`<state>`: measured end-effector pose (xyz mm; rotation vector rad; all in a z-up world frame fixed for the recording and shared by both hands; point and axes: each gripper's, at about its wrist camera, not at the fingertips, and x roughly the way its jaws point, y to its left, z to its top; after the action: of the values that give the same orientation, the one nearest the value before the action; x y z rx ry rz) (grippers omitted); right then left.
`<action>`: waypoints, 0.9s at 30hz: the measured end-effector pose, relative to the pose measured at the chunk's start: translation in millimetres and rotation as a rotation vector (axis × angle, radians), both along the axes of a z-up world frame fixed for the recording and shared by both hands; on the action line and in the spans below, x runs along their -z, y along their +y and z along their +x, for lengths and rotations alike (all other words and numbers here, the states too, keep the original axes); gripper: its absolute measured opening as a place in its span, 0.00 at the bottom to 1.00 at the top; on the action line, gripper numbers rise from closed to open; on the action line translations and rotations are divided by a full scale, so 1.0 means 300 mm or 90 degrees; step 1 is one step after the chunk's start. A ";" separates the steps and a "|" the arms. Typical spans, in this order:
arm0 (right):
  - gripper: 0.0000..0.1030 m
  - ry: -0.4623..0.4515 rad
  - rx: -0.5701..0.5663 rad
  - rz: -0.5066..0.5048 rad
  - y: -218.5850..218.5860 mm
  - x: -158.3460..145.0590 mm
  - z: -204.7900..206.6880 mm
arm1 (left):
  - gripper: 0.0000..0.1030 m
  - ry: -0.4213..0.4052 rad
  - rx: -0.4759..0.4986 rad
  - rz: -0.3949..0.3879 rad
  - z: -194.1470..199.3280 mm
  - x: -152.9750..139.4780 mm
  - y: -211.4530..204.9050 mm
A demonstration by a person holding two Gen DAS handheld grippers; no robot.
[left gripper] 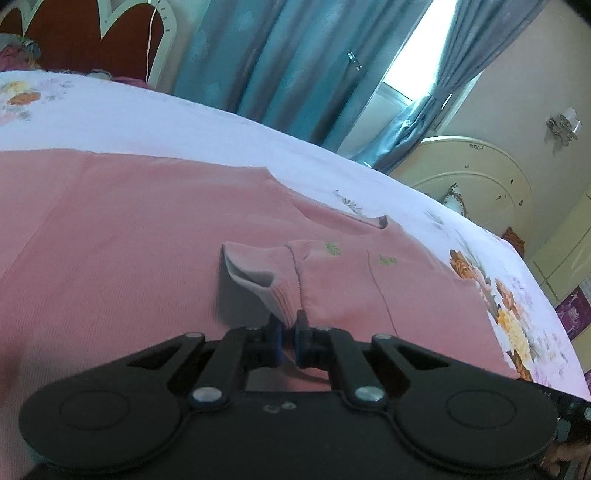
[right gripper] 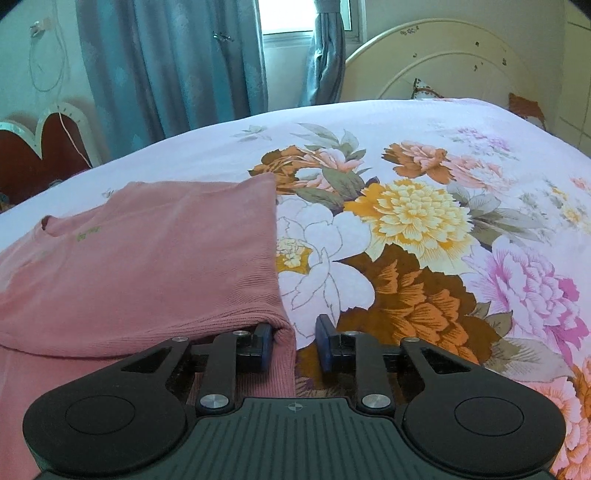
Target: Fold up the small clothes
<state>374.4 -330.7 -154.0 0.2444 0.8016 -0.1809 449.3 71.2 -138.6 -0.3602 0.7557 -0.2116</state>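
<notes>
Both grippers are low over a bed, each seen from its own wrist camera. In the left wrist view the left gripper [left gripper: 290,325] is closed tightly on a ribbed cuff [left gripper: 273,286] of the pink sweater [left gripper: 129,236]; the cuff stands up a little from the cloth, pinched between the blue pads. In the right wrist view the right gripper [right gripper: 294,338] has its two fingers apart. The folded edge of the sweater [right gripper: 155,266] lies between them and touches the left finger [right gripper: 264,345], while the right finger [right gripper: 325,341] is over the bare sheet and does not press the cloth.

The sweater lies flat on the bed sheet [right gripper: 424,155], with its neck opening and small green marks near the far side. The sheet is pale lilac-white with big printed flowers in yellow, orange, brown and pink, and it looks smooth.

Behind the bed hang blue-green curtains [right gripper: 166,66], and bright daylight comes through a window [right gripper: 288,16] between them. A cream rounded headboard [right gripper: 443,59] stands at one end of the bed, with chipped spots on it. On the other side there is a dark red board with a white wavy frame [right gripper: 40,147], and a thin white cable hangs on the wall above it.
</notes>
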 end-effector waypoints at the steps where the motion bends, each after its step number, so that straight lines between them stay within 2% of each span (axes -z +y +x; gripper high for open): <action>1: 0.24 0.001 -0.002 -0.002 0.000 0.000 0.001 | 0.06 -0.001 0.001 0.003 -0.002 0.003 -0.006; 3: 0.24 0.011 -0.013 -0.007 0.004 -0.007 0.001 | 0.07 0.004 0.012 0.007 -0.002 0.015 -0.014; 4: 0.24 0.017 -0.025 -0.006 0.004 -0.014 -0.001 | 0.15 0.012 0.022 0.009 0.007 0.016 -0.011; 5: 0.24 0.018 -0.037 -0.005 0.002 -0.025 -0.010 | 0.24 0.016 0.023 0.018 0.009 0.011 -0.009; 6: 0.24 0.009 -0.047 -0.001 -0.004 -0.045 -0.031 | 0.47 0.013 0.018 0.032 0.005 0.006 -0.004; 7: 0.24 -0.008 -0.051 0.007 -0.011 -0.066 -0.051 | 0.64 -0.006 0.008 0.047 -0.009 -0.011 0.010; 8: 0.24 -0.026 -0.052 0.017 -0.021 -0.090 -0.071 | 0.67 -0.026 -0.002 0.052 -0.020 -0.032 0.031; 9: 0.24 -0.042 -0.053 0.022 -0.030 -0.113 -0.080 | 0.64 -0.034 -0.006 0.049 -0.013 -0.045 0.050; 11: 0.24 -0.055 -0.051 0.030 -0.039 -0.138 -0.054 | 0.55 -0.017 -0.001 0.033 0.036 -0.047 0.077; 15: 0.24 -0.049 -0.053 0.070 -0.024 -0.131 0.103 | 0.48 0.035 0.011 0.003 0.183 -0.002 0.075; 16: 0.24 -0.049 -0.064 0.071 -0.008 -0.124 0.141 | 0.38 0.041 0.023 -0.007 0.203 0.004 0.067; 17: 0.24 -0.045 -0.075 0.071 0.008 -0.115 0.174 | 0.20 0.045 0.049 -0.020 0.224 0.006 0.056; 18: 0.24 -0.034 -0.083 0.062 0.028 -0.100 0.209 | 0.07 0.056 0.066 -0.024 0.236 0.013 0.049; 20: 0.24 -0.032 -0.082 0.053 0.039 -0.086 0.240 | 0.07 0.028 0.050 -0.010 0.216 0.014 0.042; 23: 0.26 -0.061 -0.031 0.046 -0.018 -0.083 0.261 | 0.07 0.001 0.015 -0.019 0.168 0.023 0.077; 24: 0.42 -0.060 -0.015 0.058 -0.053 -0.079 0.280 | 0.07 0.003 0.009 -0.026 0.157 0.034 0.088; 25: 0.49 -0.064 -0.010 0.072 -0.080 -0.074 0.295 | 0.07 0.007 0.009 -0.028 0.156 0.043 0.090; 27: 0.48 -0.059 -0.025 0.095 -0.119 -0.062 0.342 | 0.07 0.006 0.007 -0.031 0.154 0.058 0.089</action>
<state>476.9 -366.4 -135.6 0.3748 0.7278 -0.0723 495.4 97.8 -155.9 -0.4043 0.7621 -0.2389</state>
